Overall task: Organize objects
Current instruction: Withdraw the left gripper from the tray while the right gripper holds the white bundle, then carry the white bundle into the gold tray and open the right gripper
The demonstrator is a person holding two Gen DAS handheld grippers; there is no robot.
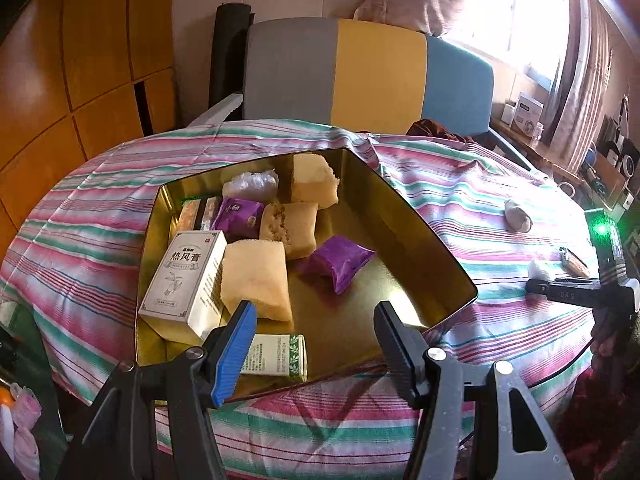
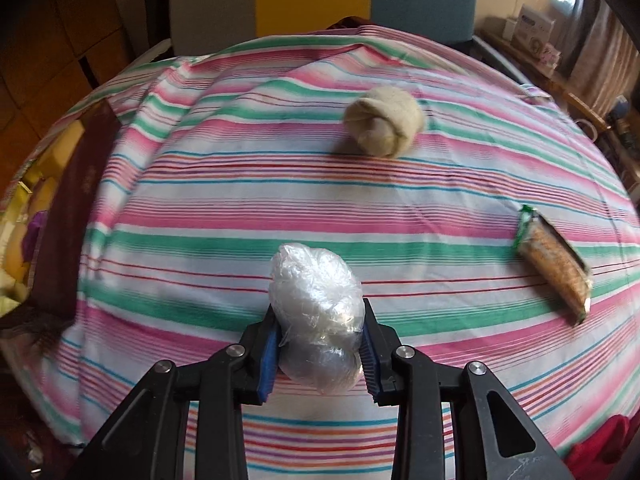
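tin (image 1: 432, 236) ahead of empty, half-open left gripper (image 1: 316, 336) mostly filled; right gripper (image 2: 318, 344) clamps plastic-wrapped ball (image 2: 316, 304); sock roll (image 2: 384, 122), snack pack (image 2: 554, 268) beyond it left.

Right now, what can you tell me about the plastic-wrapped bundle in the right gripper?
The plastic-wrapped bundle is a crinkled, translucent white oval lump, glossy like thin cling film or a bag wadded around something hidden. The right gripper is shut on its lower half, blue pads pressing both sides. It stands roughly upright, its top poking past the fingertips, over the striped cloth. Whether it touches the cloth is unclear.
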